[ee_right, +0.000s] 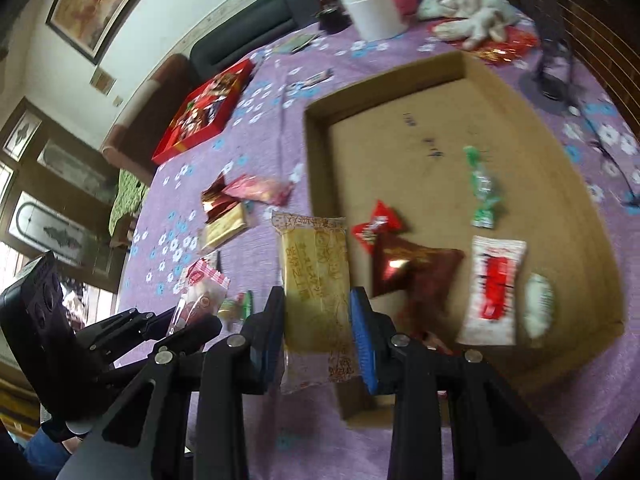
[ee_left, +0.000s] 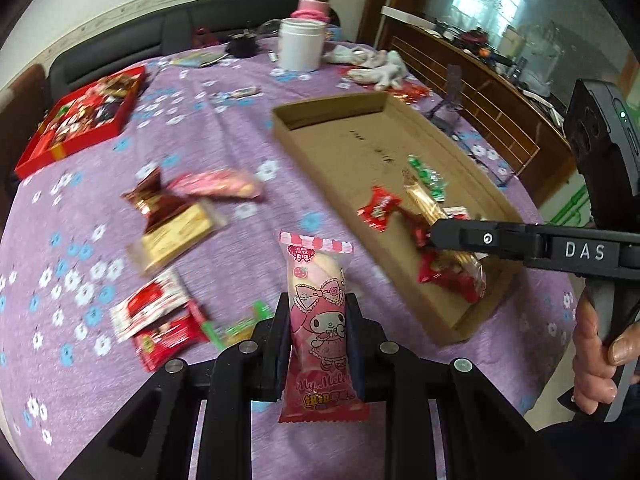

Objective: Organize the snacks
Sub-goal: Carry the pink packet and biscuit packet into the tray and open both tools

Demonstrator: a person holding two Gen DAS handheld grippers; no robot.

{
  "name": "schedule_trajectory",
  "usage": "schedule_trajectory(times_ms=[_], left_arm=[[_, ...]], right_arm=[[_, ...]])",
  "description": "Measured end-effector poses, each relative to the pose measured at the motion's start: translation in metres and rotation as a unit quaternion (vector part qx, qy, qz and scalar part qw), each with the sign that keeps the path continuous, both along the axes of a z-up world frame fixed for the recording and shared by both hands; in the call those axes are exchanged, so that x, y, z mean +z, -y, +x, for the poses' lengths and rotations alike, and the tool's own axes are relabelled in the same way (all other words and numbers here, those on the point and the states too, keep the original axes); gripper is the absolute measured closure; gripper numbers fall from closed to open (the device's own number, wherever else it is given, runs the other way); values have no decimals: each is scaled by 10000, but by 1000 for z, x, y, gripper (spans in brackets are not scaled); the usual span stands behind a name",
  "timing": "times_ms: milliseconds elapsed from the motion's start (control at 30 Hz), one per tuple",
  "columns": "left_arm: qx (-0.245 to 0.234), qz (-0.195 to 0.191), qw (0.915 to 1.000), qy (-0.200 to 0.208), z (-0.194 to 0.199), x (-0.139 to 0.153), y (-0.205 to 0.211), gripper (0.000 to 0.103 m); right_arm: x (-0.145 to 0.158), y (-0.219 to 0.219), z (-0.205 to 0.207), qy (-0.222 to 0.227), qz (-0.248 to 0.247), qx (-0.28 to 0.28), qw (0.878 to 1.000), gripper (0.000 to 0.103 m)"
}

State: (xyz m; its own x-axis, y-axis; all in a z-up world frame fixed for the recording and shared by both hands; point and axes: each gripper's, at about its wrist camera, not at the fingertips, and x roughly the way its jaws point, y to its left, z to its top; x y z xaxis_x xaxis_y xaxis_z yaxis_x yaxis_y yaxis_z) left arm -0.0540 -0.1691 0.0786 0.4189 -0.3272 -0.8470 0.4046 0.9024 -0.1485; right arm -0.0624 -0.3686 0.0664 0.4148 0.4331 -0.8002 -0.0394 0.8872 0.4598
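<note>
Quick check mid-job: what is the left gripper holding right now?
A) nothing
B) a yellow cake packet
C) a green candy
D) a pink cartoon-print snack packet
D: in the left wrist view the left gripper has its jaws shut on the pink packet; the yellow packet is in the right gripper.

On the table (ee_left: 224,128), the cardboard tray (ee_left: 468,322) lies at three o'clock, several snack packets (ee_right: 492,292) inside its near end. Loose snacks (ee_left: 176,220) lie at nine o'clock beside it. The gift box (ee_left: 80,128) sits at ten o'clock, the jar (ee_left: 300,44) at twelve.
</note>
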Motion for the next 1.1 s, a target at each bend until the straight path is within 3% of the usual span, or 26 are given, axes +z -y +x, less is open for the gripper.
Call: schedule_trajectory(times_ms=[733, 1100], left_arm=[[-487, -123, 9987, 24, 6, 14, 90, 79], [-444, -249, 9985, -221, 16, 0, 116, 79]], right_arm=[[-2, 82, -14, -72, 2, -616, 9981, 72], [-5, 102, -11, -113, -99, -652, 9978, 72]])
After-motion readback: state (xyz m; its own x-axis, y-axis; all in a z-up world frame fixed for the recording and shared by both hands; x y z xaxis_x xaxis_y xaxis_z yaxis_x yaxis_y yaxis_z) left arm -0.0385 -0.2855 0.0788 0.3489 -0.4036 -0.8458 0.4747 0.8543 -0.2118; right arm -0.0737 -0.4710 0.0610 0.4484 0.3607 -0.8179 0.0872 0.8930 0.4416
